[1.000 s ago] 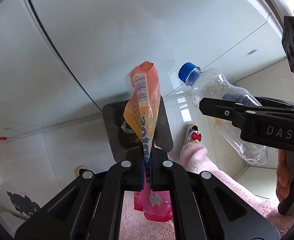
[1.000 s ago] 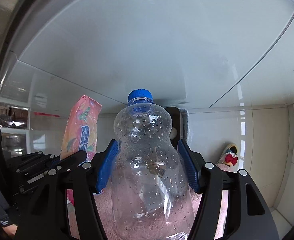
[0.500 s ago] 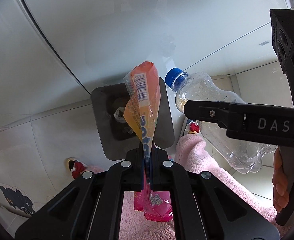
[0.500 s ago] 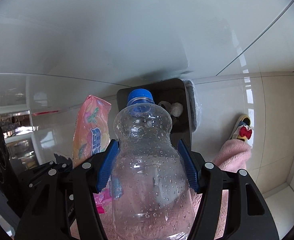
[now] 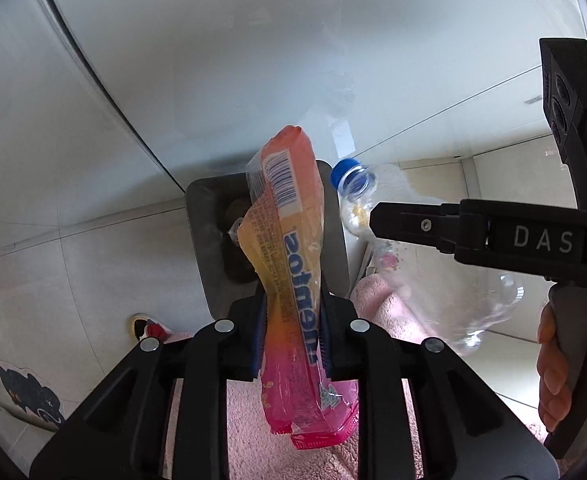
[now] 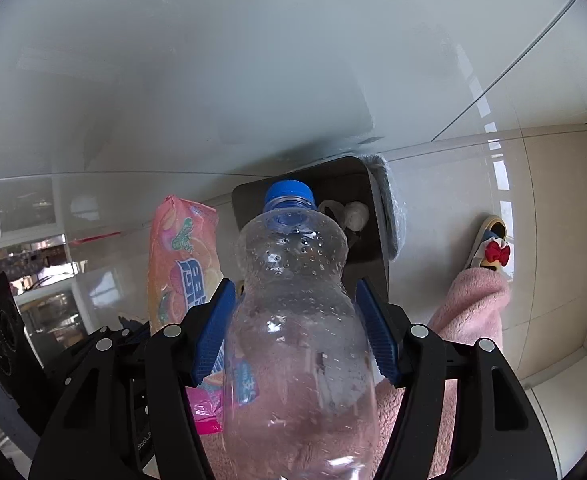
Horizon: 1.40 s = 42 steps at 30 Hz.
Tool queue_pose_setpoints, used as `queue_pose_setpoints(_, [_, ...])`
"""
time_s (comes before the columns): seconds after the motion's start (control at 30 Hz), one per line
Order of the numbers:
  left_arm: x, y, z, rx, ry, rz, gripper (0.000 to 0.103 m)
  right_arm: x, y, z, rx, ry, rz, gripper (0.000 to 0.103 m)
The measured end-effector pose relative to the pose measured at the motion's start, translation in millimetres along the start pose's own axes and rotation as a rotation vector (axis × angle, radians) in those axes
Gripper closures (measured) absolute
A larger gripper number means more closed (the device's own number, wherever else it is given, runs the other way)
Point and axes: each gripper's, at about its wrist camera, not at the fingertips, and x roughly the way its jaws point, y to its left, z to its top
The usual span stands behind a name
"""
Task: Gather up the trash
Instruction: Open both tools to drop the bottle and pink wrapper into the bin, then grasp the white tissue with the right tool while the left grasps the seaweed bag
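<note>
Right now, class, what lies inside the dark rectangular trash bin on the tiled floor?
Inside the dark rectangular trash bin, crumpled white trash shows; the clear plastic bottle and orange-pink snack wrapper hide the rest.

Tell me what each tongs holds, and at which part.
Right tongs: clear bottle, clamped around its mid-body. Left tongs: snack wrapper between them at its lower half; jaws have just been opening, so grip cannot be told.

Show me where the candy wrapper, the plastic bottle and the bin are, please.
candy wrapper (image 5: pixel 293 248), left wrist view, on its printed orange middle.
plastic bottle (image 6: pixel 293 300), right wrist view, on its clear dimpled body.
bin (image 5: pixel 203 240), left wrist view, on its dark left wall.
</note>
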Motion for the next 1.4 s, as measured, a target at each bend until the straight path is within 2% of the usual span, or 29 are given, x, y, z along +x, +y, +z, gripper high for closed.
queue_pose_setpoints(0.03, [-0.3,0.4,-0.4,-0.003,0.002,-0.001,0.081,0.4,0.0,0.9,0.004,-0.002,0.004,0.037])
queue_pose_setpoints(0.13, [-1.3,0.4,-1.4,-0.009,0.003,-0.001,0.068,-1.9,-2.2,1.5,0.018,-0.012,0.002,0.033])
queue_pose_setpoints(0.2, [-3.0,0.7,-1.9,-0.014,0.001,-0.001,0.056,-4.0,-4.0,2.0,0.021,-0.017,-0.001,0.033])
queue_pose_setpoints(0.3, [-3.5,1.2,-2.4,-0.015,0.0,0.002,0.05,-8.4,-8.0,2.9,0.03,-0.024,-0.002,0.033])
queue_pose_setpoints(0.63, [-15.6,2.8,-0.3,-0.014,-0.017,0.015,0.045,-19.9,-12.3,3.1,0.032,-0.04,0.0,0.033])
queue_pose_setpoints(0.77, [-38.6,1.7,1.5,-0.011,-0.058,0.026,0.037,-37.1,-6.1,-0.2,-0.008,-0.052,-0.007,0.029])
queue_pose_setpoints(0.97, [-101.1,-5.7,4.6,-0.02,-0.153,0.044,0.03,-102.9,13.5,-10.3,-0.165,-0.151,-0.064,0.026])
queue_pose_setpoints(1.07, [-142.1,-12.5,8.0,-0.007,-0.22,0.053,0.029,-149.9,24.6,-17.7,-0.233,-0.239,-0.075,0.026])
queue_pose_setpoints(1.27, [-219.7,-26.8,22.3,0.009,-0.359,0.07,0.029,-246.9,51.9,-20.1,-0.287,-0.46,0.0,0.026])
queue_pose_setpoints(1.4, [-253.6,-35.4,39.5,0.016,-0.417,0.078,0.03,-285.9,70.3,-4.5,-0.297,-0.546,0.064,0.026])
